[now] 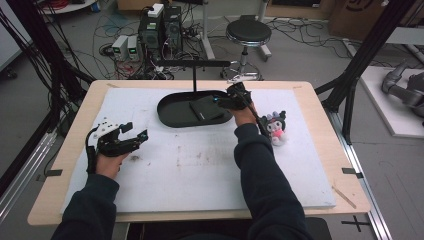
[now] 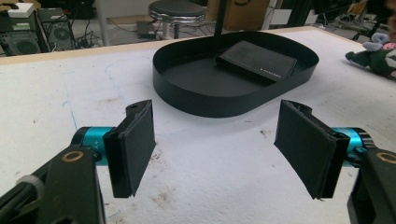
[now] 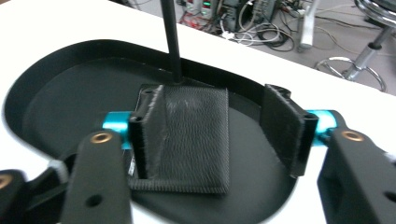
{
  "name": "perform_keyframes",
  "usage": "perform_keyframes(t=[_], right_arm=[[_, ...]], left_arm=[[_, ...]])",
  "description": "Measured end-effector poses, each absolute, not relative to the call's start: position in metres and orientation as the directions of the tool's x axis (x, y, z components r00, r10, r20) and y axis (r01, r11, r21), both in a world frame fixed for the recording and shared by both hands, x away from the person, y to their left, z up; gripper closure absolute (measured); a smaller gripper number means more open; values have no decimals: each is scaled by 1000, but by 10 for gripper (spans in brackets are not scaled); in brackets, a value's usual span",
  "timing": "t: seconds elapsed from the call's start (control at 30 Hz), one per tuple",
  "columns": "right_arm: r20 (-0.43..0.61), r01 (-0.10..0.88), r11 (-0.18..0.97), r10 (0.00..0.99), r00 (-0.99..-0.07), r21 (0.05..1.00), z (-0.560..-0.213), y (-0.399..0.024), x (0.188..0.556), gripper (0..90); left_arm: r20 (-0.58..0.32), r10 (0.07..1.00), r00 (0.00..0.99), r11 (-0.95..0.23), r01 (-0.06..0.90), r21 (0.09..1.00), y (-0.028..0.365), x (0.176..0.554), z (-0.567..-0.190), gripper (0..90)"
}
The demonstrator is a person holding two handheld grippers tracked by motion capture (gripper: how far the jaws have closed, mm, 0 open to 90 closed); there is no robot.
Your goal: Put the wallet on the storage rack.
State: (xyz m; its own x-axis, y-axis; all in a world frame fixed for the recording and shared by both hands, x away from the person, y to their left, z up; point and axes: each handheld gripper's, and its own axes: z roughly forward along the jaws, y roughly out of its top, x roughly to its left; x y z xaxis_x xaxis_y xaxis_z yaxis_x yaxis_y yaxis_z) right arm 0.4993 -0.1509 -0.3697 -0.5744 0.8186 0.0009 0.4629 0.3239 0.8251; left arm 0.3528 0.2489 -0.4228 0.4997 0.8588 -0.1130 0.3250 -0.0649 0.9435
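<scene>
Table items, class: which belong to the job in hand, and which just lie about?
In the job, probably:
black wallet
black oval tray
right gripper, open over the wallet

Lying about:
plush toy
left gripper, open and idle

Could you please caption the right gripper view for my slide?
Open right hand-held gripper poised over a black wallet lying in the oval black tray.

Trays: one black oval tray (image 1: 170, 116)
Wallets: one black wallet (image 1: 206, 109), lying in the tray
Plush toys: one plush toy (image 1: 275, 127)
Grippers: two, the left gripper (image 1: 136, 131) and the right gripper (image 1: 226, 99)
Stools: one round stool (image 1: 248, 33)
</scene>
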Motion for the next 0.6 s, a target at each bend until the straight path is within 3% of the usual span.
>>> perform_keyframes(t=[0.1,0.17,0.3,0.6], right_arm=[[-17,435,340,803,-596,834,-366,-163,488,311],[-57,468,406,800,-597,785,-361,-181,472,220],[-75,456,411,802,-592,789,-360,-212,443,214],[-118,455,378,857,-502,807,-376,-271,392,212]], left_arm=[[-102,868,486,-65,315,947,250,353,-423,270],[-110,870,481,-58,322,945,251,353,-423,247],[-113,877,466,-45,315,948,252,354,-423,165],[-104,877,469,-58,317,947,252,354,-424,165]])
